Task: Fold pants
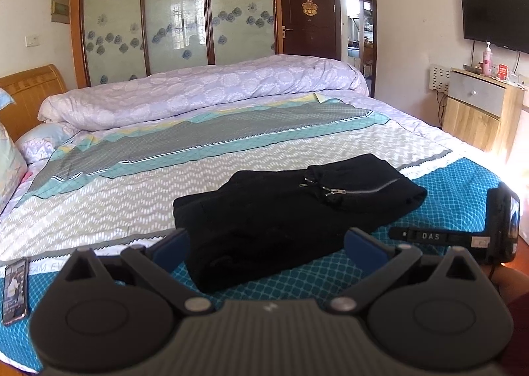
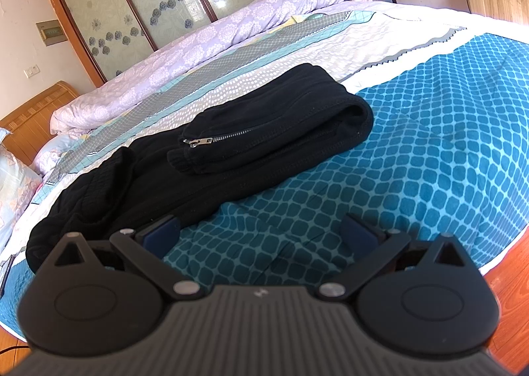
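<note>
The black pants (image 1: 284, 210) lie folded on the bed (image 1: 446, 197), mostly on the blue patterned part of the cover, with the far part over the white and grey zigzag band. On top of the fold there is a cuff end with two silver zippers (image 1: 330, 189); in the right wrist view one zipper (image 2: 205, 141) shows near the center of the pants (image 2: 231, 151).

The left gripper (image 1: 269, 244) is spread wide and holds nothing. Its blue pads (image 1: 363, 245) stand on both sides of the near edge of the pants, but I cannot tell if they touch the cloth. The right gripper (image 2: 261, 234) also has its fingers far apart, empty, above the blue cover; the pants are at about 11 o'clock from it, and its left pad (image 2: 162, 234) is just beside the near edge of the cloth.

In the left wrist view a phone (image 1: 15, 290) lies on the bed at 9 o'clock, and the other gripper's body with a small screen (image 1: 502, 224) shows at 3 o'clock. A rolled lilac quilt (image 1: 198, 92) lies along the far side of the bed
</note>
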The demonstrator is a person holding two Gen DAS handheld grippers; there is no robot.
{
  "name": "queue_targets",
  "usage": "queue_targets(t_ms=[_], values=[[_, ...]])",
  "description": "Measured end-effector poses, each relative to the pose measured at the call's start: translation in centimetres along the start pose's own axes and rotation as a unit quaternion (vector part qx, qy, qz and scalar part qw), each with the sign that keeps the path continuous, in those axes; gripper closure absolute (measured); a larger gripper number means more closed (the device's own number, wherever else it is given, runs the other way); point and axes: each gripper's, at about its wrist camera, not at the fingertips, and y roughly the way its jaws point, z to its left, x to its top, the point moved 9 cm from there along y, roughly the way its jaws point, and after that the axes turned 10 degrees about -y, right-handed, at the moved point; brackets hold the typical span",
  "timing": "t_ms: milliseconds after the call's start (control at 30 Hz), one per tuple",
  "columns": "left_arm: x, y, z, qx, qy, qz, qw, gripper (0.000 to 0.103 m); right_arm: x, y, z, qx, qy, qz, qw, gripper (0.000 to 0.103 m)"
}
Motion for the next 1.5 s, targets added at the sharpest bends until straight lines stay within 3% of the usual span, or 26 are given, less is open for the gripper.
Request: queue_targets(t_ms=[1067, 1500], values=[[-0.26, 0.61, 1.00, 0.020, -0.023, 0.013, 0.9995, 0.000, -0.02, -0.01, 0.02, 0.000, -0.001, 0.000, 1.000, 0.000], [-0.34, 0.58, 0.50, 0.012, -0.015, 0.015, 0.9997, 0.000, -0.02, -0.02, 0.07, 0.000, -0.001, 0.000, 1.000, 0.000]])
